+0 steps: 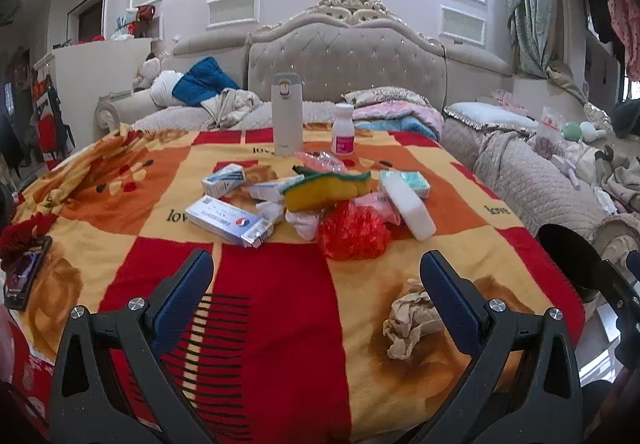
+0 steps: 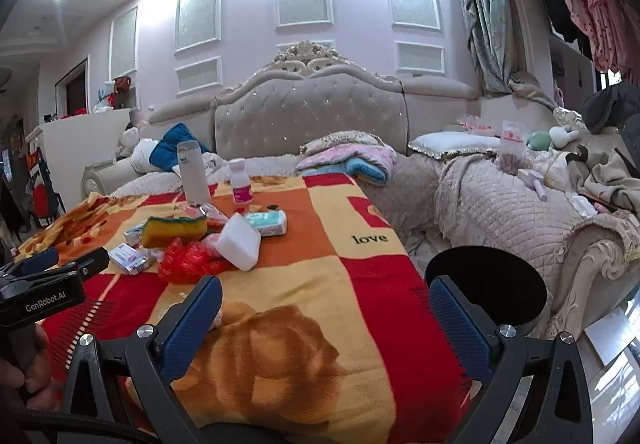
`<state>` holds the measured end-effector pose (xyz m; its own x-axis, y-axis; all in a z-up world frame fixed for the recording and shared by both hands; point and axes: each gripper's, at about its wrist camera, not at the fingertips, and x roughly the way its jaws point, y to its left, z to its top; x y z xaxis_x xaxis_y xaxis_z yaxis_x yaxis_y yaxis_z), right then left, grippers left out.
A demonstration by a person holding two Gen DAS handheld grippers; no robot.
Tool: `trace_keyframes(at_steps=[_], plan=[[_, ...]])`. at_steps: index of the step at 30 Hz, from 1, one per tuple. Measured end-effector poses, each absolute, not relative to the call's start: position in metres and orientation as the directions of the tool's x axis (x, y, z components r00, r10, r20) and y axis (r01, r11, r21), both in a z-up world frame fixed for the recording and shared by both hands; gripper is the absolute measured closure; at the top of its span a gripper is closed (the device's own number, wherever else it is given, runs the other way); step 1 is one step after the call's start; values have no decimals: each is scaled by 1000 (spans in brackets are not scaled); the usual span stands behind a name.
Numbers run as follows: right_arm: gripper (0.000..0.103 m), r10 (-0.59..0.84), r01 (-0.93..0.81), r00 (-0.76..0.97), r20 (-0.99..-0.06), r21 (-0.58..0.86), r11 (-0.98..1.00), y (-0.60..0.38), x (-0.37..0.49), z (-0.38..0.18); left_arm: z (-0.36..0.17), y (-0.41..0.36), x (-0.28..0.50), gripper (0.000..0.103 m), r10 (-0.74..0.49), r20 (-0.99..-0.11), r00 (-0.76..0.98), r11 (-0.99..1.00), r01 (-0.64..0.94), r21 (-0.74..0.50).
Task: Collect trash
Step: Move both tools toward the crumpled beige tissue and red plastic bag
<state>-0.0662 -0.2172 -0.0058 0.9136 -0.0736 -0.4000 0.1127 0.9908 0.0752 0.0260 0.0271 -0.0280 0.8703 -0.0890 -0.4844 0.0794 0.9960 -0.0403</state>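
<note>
A crumpled beige paper wad [image 1: 410, 320] lies on the red-and-yellow blanket [image 1: 280, 324], just inside my left gripper's right finger. My left gripper [image 1: 316, 284] is open and empty above the blanket. Beyond it lies a pile: a red plastic bag [image 1: 352, 232], white crumpled tissue [image 1: 304, 222], medicine boxes [image 1: 228, 222], a yellow-green sponge [image 1: 326, 187] and a white foam block [image 1: 412, 209]. My right gripper [image 2: 324, 308] is open and empty over the blanket's near right part. A black round bin [image 2: 486, 292] stands beside the bed at the right; it also shows in the left wrist view [image 1: 568, 260].
A white thermos [image 1: 286, 113] and a pill bottle [image 1: 343, 127] stand behind the pile. A phone [image 1: 26, 276] lies at the blanket's left edge. A second quilted bed [image 2: 520, 211] with clutter is at the right. The left gripper's body [image 2: 44, 284] shows in the right wrist view.
</note>
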Motion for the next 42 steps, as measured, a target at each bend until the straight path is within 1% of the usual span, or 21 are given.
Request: trace_keyframes(at_steps=[7,13,15,17,19,22,25,28,30,32,37,42], plan=[[0,-75,123,900,-430,85,989,-223,-54,-17,-41,22,38,0,-89,-509,856,996,80,-40],[0,-35,78,894,-446,78,994,-210,-40,-24,-42,26,43,0,-63,-512,857,998,64,-16],[0,-12,55,898,-439,85,995,-203,-34,-20,-34,40,44,0,-36,-498,867,999,35,-13],[0,20,24,904,-426,99,995,-195,-27,-11,-21,59,45,0,15,-474,880,1000,-19,-5],[0,53,-7,911,-410,113,994,-186,-17,2,-4,78,48,0,47,-451,891,998,-62,-17],[0,87,-57,926,-367,93,994,-169,0,38,37,87,57,0,80,-394,916,996,-89,-5],[0,78,-61,949,-306,64,996,-169,7,83,78,79,64,0,60,-334,941,998,-66,-7],[0,46,-30,969,-243,70,997,-192,7,130,119,56,67,0,3,-258,966,1000,-8,-20],[0,-3,17,978,-209,66,998,-214,4,155,136,39,70,0,-34,-237,971,999,28,-29],[0,-57,66,979,-196,40,997,-231,-1,170,146,20,71,0,-82,-233,969,996,74,-45],[0,-149,153,972,-185,12,988,-262,-18,176,152,-11,69,0,-162,-243,956,986,149,-72],[0,-177,187,960,-218,29,982,-275,-29,157,142,-24,67,0,-173,-275,946,985,162,-62]])
